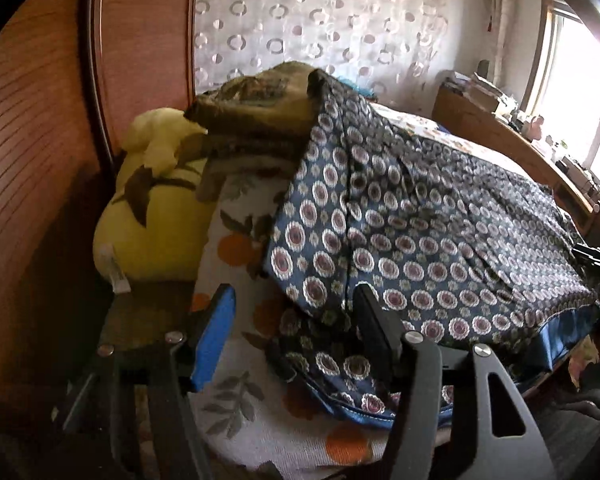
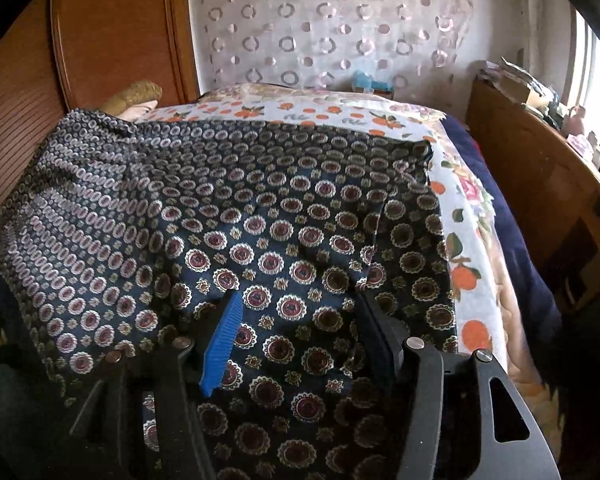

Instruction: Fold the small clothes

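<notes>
Now the dark blue cloth [image 2: 260,216] with round flower medallions is lying spread over a bed; the bedspread [image 2: 464,216] under it is white with oranges and leaves, and it is showing along the far edge and the right side of the cloth in the right wrist view. The right gripper [image 2: 300,336] is hovering over the near part of the cloth; its jaws are standing apart, with the blue pad [image 2: 222,344] on the left and the dark finger on the right, and the cloth is lying under the gap, but the pads are not pressing on it.

In the left wrist view the same cloth [image 1: 420,240] is hanging from a brownish folded blanket [image 1: 256,112] at the far left and is running down toward the right; its near edge is showing a plain blue hem [image 1: 380,416]. The left gripper [image 1: 288,332] is also standing with its jaws apart, over the near left corner of the cloth, where it is meeting the bedspread [image 1: 236,392]; nothing is clamped between the pads.

A yellow pillow [image 1: 152,216] is sitting to the left of the blanket, against a brown wooden headboard [image 1: 32,140]; a curtain [image 2: 332,28] with ring patterns is hanging on the far side; a wooden shelf [image 2: 540,184] with small clutter is running along the right, near a bright window [image 1: 572,92].
</notes>
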`<state>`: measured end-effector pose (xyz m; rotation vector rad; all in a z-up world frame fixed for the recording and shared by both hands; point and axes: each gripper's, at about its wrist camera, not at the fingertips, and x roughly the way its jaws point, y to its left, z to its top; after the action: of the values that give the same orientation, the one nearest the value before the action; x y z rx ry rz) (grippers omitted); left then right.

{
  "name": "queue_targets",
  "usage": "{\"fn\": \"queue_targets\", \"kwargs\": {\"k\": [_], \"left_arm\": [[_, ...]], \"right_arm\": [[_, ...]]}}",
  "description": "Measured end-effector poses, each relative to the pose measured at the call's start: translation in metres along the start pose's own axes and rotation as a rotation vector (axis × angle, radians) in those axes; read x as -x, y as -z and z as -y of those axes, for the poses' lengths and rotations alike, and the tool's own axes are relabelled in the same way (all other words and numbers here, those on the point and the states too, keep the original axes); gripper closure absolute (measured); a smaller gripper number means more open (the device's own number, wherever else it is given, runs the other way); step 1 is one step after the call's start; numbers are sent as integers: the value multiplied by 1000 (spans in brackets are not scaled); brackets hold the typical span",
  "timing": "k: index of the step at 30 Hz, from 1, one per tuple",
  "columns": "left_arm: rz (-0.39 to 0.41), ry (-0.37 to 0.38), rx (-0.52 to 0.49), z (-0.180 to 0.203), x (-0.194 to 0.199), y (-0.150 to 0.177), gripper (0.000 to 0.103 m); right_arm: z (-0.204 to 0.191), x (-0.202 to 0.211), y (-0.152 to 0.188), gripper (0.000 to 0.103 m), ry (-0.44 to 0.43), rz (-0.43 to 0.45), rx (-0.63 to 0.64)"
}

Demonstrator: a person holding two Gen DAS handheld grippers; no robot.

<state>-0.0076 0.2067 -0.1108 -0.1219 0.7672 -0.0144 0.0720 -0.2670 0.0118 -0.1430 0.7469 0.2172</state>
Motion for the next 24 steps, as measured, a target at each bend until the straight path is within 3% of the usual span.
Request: {"fn": "queue_targets", "kwargs": {"k": [8, 12, 24], "left_arm": [[-13, -1, -11, 8, -6, 4, 41], [-10, -8, -20, 11, -7, 4, 41], [-5, -40, -37, 16, -10, 3, 43]], "right_arm": [[-7, 4, 12, 37, 28, 26, 12], [-6, 3, 16, 28, 38, 32, -8], [-7, 3, 19, 25, 31, 34, -8]]}}
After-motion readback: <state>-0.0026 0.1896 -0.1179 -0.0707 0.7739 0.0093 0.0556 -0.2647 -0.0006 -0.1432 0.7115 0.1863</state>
